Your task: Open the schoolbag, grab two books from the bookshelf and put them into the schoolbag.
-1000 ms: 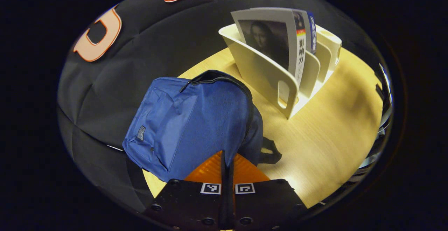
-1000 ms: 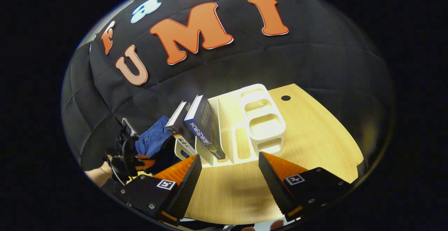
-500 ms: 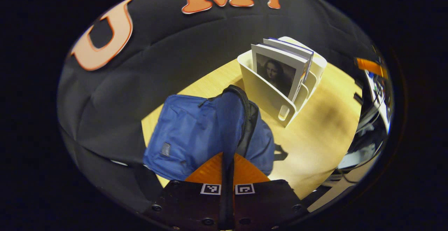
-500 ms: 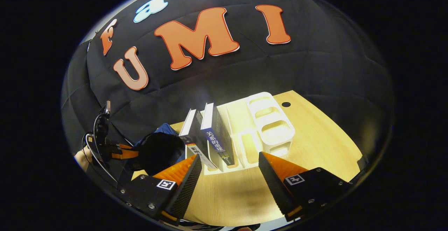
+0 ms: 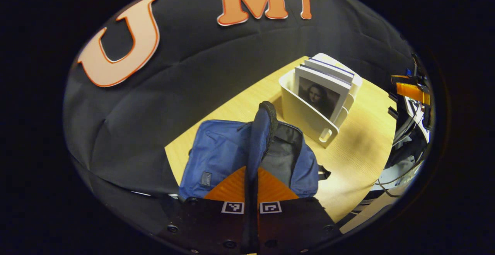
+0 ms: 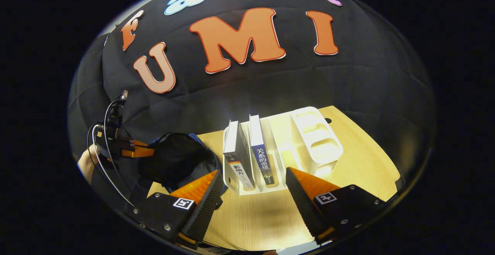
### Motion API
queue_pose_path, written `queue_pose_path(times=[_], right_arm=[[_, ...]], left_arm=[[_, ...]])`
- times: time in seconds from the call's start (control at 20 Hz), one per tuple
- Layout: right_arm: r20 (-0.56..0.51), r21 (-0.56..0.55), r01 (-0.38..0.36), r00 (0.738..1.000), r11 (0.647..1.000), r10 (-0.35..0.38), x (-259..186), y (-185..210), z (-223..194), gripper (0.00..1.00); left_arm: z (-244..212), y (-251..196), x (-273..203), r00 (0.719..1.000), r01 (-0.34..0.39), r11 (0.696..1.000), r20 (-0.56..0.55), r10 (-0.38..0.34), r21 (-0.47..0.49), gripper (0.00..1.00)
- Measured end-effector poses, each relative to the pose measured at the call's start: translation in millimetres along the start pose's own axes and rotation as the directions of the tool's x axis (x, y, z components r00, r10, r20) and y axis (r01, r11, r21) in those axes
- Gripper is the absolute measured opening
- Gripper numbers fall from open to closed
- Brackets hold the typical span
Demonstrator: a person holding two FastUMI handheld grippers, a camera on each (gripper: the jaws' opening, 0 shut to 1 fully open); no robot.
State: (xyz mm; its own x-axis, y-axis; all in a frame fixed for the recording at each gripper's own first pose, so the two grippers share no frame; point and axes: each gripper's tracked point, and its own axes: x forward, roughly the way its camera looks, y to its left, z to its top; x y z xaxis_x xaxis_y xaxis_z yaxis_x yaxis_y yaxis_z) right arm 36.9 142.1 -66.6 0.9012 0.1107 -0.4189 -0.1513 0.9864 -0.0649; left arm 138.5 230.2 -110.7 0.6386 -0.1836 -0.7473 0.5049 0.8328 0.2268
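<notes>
Here the left gripper (image 5: 251,177) has its 2 fingers pressed together on the raised front flap of the blue schoolbag (image 5: 220,158), holding that flap upright so the dark lining of the main compartment gapes beside it. The schoolbag lies on the wooden table (image 5: 359,150), near the white bookshelf (image 5: 305,116), which stands just beyond it with 2 books upright in its slots. In the right gripper view, the right gripper (image 6: 251,193) hangs above the table with its fingers spread wide and nothing between them, pointed toward the bookshelf (image 6: 305,139). There the book with the pale spine (image 6: 236,158) sits in the slot nearest the schoolbag (image 6: 174,162), and the blue-spined book (image 6: 260,154) stands in the next slot over.
</notes>
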Motion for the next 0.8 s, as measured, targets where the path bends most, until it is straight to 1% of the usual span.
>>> queue_pose_path(times=[0.15,0.2,0.35,0.4,0.55,0.65,0.8], right_arm=[[0.004,-0.062,0.007,1.000,0.998,-0.007,0.2,7.2,13.6,0.97],[-0.006,-0.066,0.006,1.000,0.998,-0.007,0.8,10.8,16.1,0.97],[-0.032,-0.051,-0.035,0.999,0.998,0.033,5.7,31.2,24.3,0.97],[-0.040,-0.052,-0.031,0.999,0.998,0.029,9.6,34.0,27.7,0.97],[-0.069,-0.082,0.019,0.997,0.996,-0.025,28.1,39.5,35.8,0.97],[-0.114,-0.103,0.027,0.993,0.994,-0.039,45.7,49.4,38.9,0.97],[-0.198,-0.135,0.025,0.979,0.991,-0.052,77.3,65.1,42.0,0.98]], left_arm=[[0.2,15.5,3.0,1.000,0.001,1.000,0.009,-0.001,-0.021,0.01],[1.7,17.2,5.4,1.000,0.003,1.000,0.022,-0.002,-0.029,0.01],[-3.2,13.6,7.9,0.999,0.042,0.999,0.031,-0.042,-0.026,0.01],[-3.5,13.6,9.1,0.998,0.051,0.998,0.033,-0.051,-0.020,0.01],[-2.1,13.8,9.3,0.996,0.071,0.998,0.050,-0.070,-0.001,0.01],[-5.2,13.9,9.1,0.995,0.083,0.997,0.055,-0.083,0.008,0.01],[-7.7,13.0,9.0,0.992,0.106,0.994,0.065,-0.106,0.013,0.01]])
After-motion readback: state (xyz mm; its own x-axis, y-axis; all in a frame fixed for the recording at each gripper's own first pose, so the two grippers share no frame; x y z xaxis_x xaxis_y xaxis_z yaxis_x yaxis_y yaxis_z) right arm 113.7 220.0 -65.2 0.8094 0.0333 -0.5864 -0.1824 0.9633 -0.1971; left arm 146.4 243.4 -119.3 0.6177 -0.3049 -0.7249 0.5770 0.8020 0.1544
